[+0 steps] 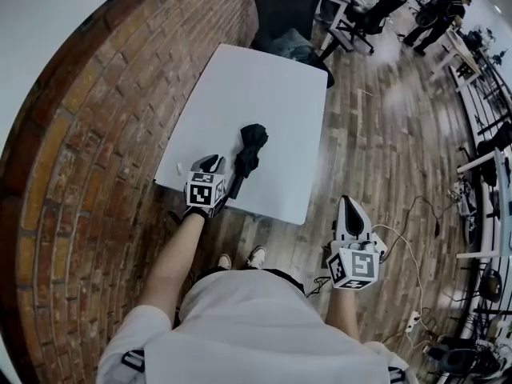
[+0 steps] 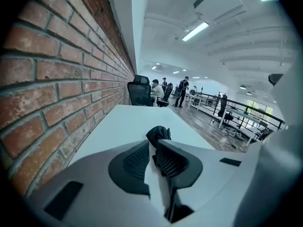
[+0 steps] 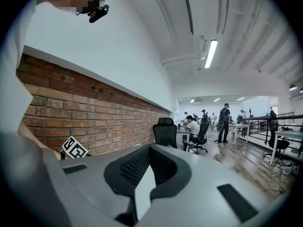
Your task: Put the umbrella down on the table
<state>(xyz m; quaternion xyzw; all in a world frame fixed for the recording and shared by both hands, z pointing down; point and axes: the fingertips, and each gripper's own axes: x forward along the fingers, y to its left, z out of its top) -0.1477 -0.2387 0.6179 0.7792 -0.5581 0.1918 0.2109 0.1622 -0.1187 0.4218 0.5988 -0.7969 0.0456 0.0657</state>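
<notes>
White table (image 1: 264, 86) stands against the brick wall (image 1: 96, 110), and the black folded umbrella (image 1: 250, 149) lies flat on it in the near half. Canopy end points to the far side, handle end toward the near edge. It rests on the tabletop alone with nothing gripping it, so the put-down looks done. What's left, judging by this, is only to pull the hands clear.

Left gripper (image 1: 210, 165) hovers over the near edge of the table, just beside the umbrella's handle end and to its left, not touching it. In the left gripper view the jaws are nearly together with a thin gap, and only white tabletop shows through. The umbrella sits beyond the tips, not between the pads, so this gripper is empty.

Right gripper (image 1: 350, 210) is well apart from the table, over the wood floor (image 1: 384, 150) on the person's right side. Its jaws are pressed together at the tips with nothing between them. It plays no part in the placement as seen.
</notes>
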